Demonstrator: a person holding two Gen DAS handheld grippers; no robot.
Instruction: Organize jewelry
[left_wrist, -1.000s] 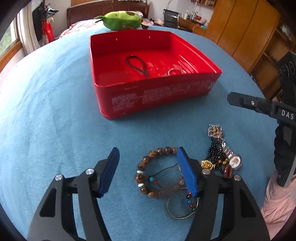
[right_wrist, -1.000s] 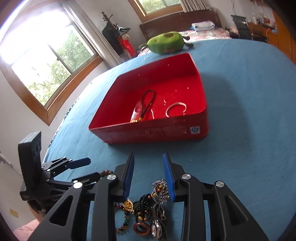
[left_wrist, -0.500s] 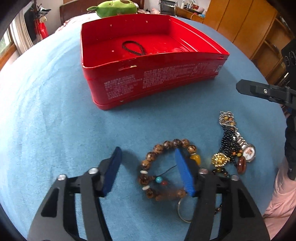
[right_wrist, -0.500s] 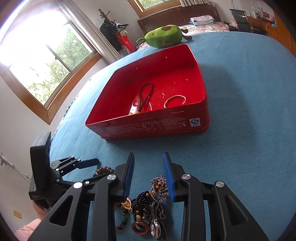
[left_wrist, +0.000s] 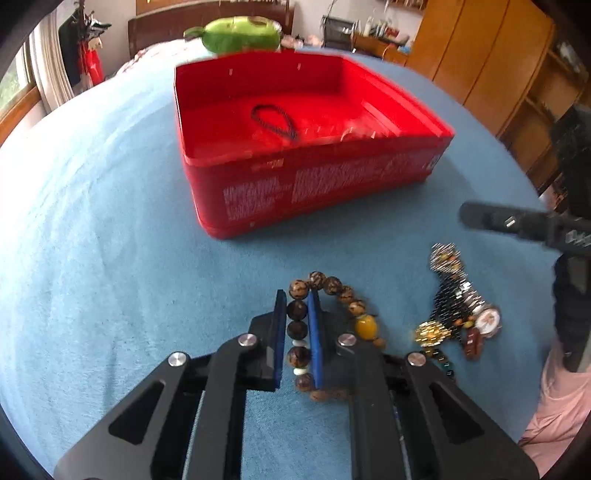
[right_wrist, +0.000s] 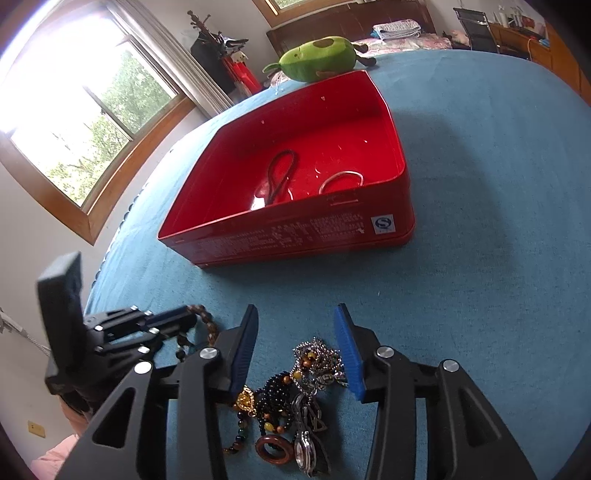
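A red tin box (left_wrist: 332, 184) stands on the blue cloth and holds a black cord loop (left_wrist: 273, 122) and a silver bangle (right_wrist: 341, 181). My left gripper (left_wrist: 297, 299) is shut on the wooden bead bracelet (left_wrist: 332, 286), with its left side between the blue pads. A pile of jewelry (left_wrist: 458, 314) with a watch and black beads lies to the right. In the right wrist view my right gripper (right_wrist: 295, 321) is open above this pile (right_wrist: 295, 391). The left gripper (right_wrist: 162, 325) shows at the left there.
A green plush toy (right_wrist: 317, 59) lies behind the tin box (right_wrist: 295, 229). Wooden cabinets (left_wrist: 480, 55) stand at the right. A window (right_wrist: 85, 110) is at the left. The blue cloth (right_wrist: 480, 258) stretches to the right of the box.
My left gripper has shut on the wooden bead bracelet. My right gripper has opened wider over the jewelry pile.
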